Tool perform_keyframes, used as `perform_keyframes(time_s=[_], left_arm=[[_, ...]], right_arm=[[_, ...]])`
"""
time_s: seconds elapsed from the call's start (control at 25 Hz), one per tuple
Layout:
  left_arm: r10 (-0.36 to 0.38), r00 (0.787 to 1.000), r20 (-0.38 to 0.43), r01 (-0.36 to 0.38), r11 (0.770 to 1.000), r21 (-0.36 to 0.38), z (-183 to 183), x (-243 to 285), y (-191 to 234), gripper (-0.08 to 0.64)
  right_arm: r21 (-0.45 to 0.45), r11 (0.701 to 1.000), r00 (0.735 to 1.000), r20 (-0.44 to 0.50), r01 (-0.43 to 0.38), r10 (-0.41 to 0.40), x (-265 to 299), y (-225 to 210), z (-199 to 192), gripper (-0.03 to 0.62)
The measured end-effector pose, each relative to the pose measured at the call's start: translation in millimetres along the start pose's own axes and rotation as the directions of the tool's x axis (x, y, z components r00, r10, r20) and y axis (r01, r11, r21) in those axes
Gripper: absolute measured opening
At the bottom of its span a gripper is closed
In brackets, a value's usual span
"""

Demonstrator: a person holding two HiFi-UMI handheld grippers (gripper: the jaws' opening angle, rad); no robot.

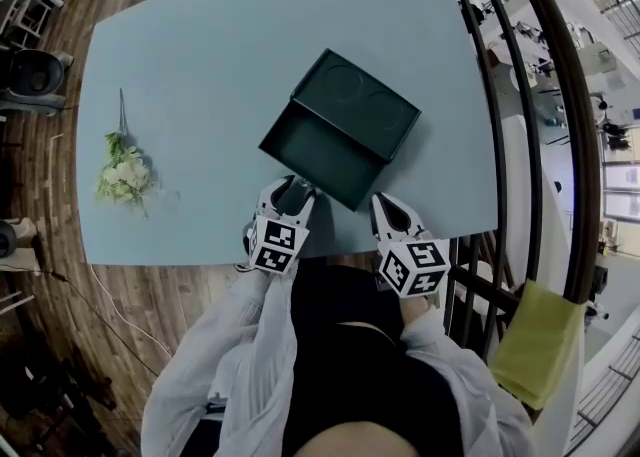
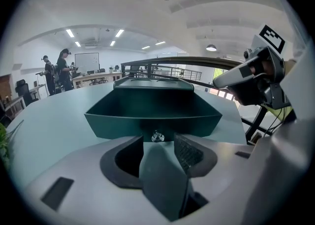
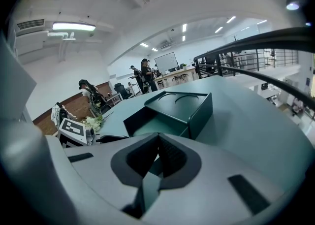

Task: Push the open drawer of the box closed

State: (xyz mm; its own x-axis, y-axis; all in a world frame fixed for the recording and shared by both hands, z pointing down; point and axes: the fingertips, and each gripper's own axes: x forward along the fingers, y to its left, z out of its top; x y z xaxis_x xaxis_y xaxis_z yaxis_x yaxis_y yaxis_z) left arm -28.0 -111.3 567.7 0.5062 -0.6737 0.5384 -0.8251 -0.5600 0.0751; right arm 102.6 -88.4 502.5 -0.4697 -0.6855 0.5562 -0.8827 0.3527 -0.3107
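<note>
A dark green box [image 1: 362, 105] sits mid-table with its drawer [image 1: 318, 153] pulled out toward me. In the left gripper view the drawer's front wall [image 2: 152, 123] fills the middle, and a small clear knob [image 2: 157, 136] sits at its centre. My left gripper [image 1: 291, 193] is right at that front. Its jaws stand a little apart, with the knob just ahead of the gap [image 2: 158, 143] and not touched. My right gripper [image 1: 390, 210] hovers off the drawer's right corner, jaws shut [image 3: 157, 138] on nothing. From there I see the box [image 3: 189, 103] and the drawer [image 3: 147, 123] ahead to the left.
A bunch of pale flowers [image 1: 124, 173] lies at the table's left side. The table's near edge [image 1: 330, 257] runs just under both grippers. A dark metal railing [image 1: 520, 145] curves along the right. People stand at desks in the far background [image 2: 63, 71].
</note>
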Motion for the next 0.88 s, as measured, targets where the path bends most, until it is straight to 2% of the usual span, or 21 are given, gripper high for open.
perform_keyframes(time_s=[0.08,0.2,0.52,0.76,0.88], left_arm=[[0.001,1.0,-0.014,-0.001,1.0,0.014,0,3,-2,0.197],[0.029,0.998,-0.053,-0.027,0.999,0.03,-3,7,0,0.078],[0.04,0.998,-0.049,-0.038,0.999,0.028,-4,8,0,0.078],[0.026,1.0,0.0,-0.026,1.0,0.009,5,4,2,0.078],[0.032,0.999,-0.006,-0.032,0.999,0.019,8,2,2,0.078]], right_arm=[[0.003,1.0,1.0,-0.001,0.001,-0.001,1,-2,1,0.009],[0.007,1.0,1.0,0.0,0.004,-0.004,2,-4,4,0.009],[0.02,1.0,1.0,0.001,0.012,-0.012,0,-10,1,0.009],[0.014,1.0,1.0,0.006,0.006,-0.006,0,-7,2,0.009],[0.012,1.0,1.0,0.015,0.007,-0.008,-2,-7,5,0.009]])
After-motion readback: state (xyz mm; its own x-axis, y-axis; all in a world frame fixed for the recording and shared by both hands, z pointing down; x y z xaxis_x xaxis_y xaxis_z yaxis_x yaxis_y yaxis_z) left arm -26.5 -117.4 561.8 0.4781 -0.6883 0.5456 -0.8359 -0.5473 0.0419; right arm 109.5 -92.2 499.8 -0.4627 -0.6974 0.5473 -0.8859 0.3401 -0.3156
